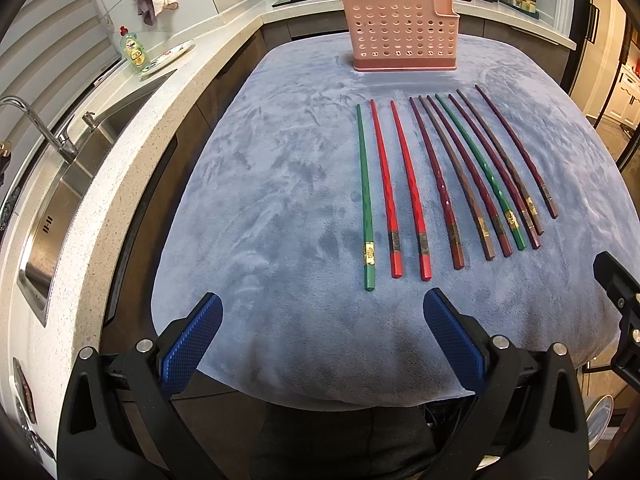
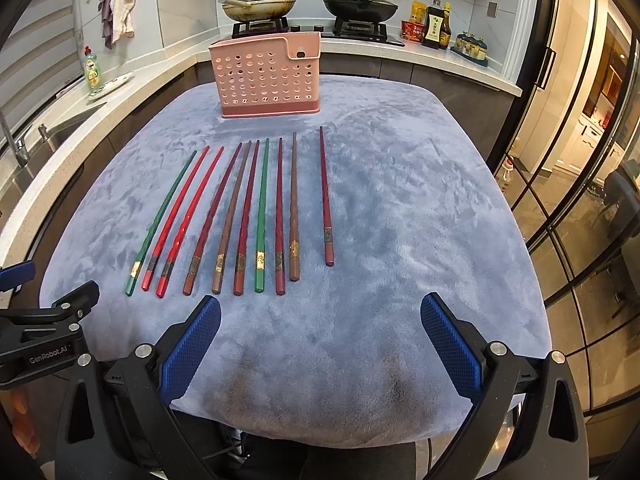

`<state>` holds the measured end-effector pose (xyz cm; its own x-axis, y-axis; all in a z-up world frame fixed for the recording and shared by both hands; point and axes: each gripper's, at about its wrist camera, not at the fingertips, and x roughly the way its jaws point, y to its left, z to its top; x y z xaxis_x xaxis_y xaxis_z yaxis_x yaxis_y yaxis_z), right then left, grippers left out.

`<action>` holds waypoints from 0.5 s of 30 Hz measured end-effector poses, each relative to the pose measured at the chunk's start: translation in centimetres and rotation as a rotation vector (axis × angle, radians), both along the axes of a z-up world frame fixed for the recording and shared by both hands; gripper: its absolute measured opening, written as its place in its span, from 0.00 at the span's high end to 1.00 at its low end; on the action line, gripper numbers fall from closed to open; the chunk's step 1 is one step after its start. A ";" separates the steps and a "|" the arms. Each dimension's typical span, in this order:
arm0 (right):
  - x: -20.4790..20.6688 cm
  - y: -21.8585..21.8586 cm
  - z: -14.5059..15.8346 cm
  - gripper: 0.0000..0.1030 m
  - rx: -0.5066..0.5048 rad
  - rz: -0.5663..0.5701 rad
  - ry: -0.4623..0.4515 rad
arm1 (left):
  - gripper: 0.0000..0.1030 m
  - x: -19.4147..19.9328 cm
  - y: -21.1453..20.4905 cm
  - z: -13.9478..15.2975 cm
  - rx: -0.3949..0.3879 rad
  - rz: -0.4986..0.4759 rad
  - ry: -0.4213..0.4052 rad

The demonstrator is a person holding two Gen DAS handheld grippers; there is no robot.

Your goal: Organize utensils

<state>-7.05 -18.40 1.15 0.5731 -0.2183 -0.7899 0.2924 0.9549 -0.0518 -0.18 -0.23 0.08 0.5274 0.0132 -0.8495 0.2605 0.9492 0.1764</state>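
Note:
Several chopsticks lie side by side on a blue-grey cloth point(image 1: 260, 208) point(image 2: 400, 208), thick ends toward me: a green chopstick point(image 1: 366, 200) point(image 2: 160, 220) at the left, two red chopsticks point(image 1: 386, 192) point(image 2: 176, 220), then dark red, brown and another green chopstick point(image 2: 262, 216); a dark red chopstick point(image 2: 326, 200) lies apart at the right. A pink perforated utensil holder point(image 1: 402, 36) point(image 2: 266, 76) stands upright at the far side. My left gripper point(image 1: 320, 316) and right gripper point(image 2: 320, 320) hover open near the front edge, holding nothing.
A speckled counter point(image 1: 132, 152) with a steel sink point(image 1: 60, 200) and faucet point(image 1: 36, 124) runs along the left. A dish-soap bottle point(image 2: 93, 68), a stove with two pans point(image 2: 308, 6), and sauce bottles point(image 2: 436, 26) sit behind. Glass doors point(image 2: 580, 200) stand at right.

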 end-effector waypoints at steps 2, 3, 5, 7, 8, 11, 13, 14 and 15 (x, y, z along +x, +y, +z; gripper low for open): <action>0.0 0.0 0.0 0.07 -0.001 -0.001 0.001 | 0.07 0.0 0.0 0.0 0.001 -0.001 -0.001; 0.0 0.0 0.0 0.07 0.000 0.000 0.000 | 0.07 0.0 0.0 0.1 0.001 0.000 0.000; -0.1 0.0 0.0 0.07 0.000 -0.001 -0.001 | 0.07 0.0 0.0 0.1 0.001 -0.001 -0.001; 0.0 0.0 0.0 0.07 0.000 -0.001 0.000 | 0.07 0.0 0.0 0.1 0.002 0.000 -0.003; -0.1 0.0 0.0 0.07 0.000 0.000 0.000 | 0.07 0.0 0.1 0.1 0.002 0.002 -0.004; -0.1 0.0 0.0 0.07 -0.001 0.002 0.000 | 0.07 0.0 0.1 0.2 0.003 0.003 -0.005; -0.1 0.1 0.1 0.07 -0.001 0.003 0.000 | 0.07 0.0 0.1 0.2 0.003 0.002 -0.005; -0.1 0.1 0.2 0.07 -0.001 0.004 -0.001 | 0.07 0.0 0.1 0.2 0.003 0.002 -0.005; -0.2 0.2 0.2 0.07 -0.002 0.005 -0.001 | 0.07 0.0 0.1 0.2 0.002 0.002 -0.005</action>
